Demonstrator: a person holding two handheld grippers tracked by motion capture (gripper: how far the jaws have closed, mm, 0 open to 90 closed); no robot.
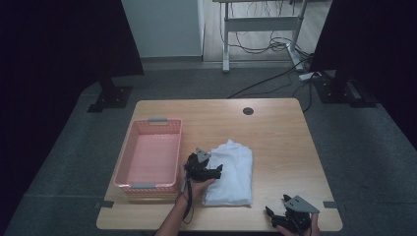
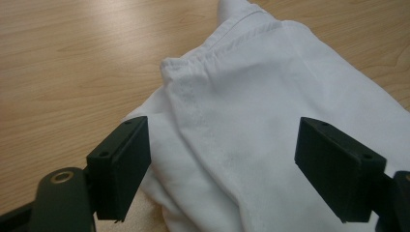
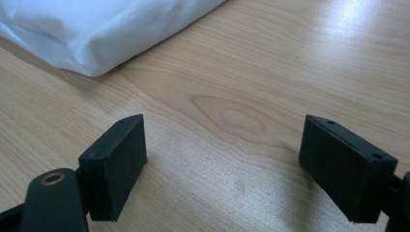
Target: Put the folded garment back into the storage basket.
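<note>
Hovering over the folded white garment [image 2: 270, 125], left gripper [image 2: 222, 169] jaws spread, cloth between them ungripped. Right gripper [image 3: 222, 169] spread over bare table [image 3: 241, 72]. Pink basket [image 1: 129, 157] unfilled; grasp and transfer remain.

You had a white garment [image 2: 270, 125] of soft matt cloth, finely woven, with stitched seams. The table [image 3: 251, 87] looked like light wood with smooth, slightly glossy grain. The basket [image 1: 129, 162] was pink perforated plastic. Your left gripper [image 2: 220, 169] had matt black jaws.
</note>
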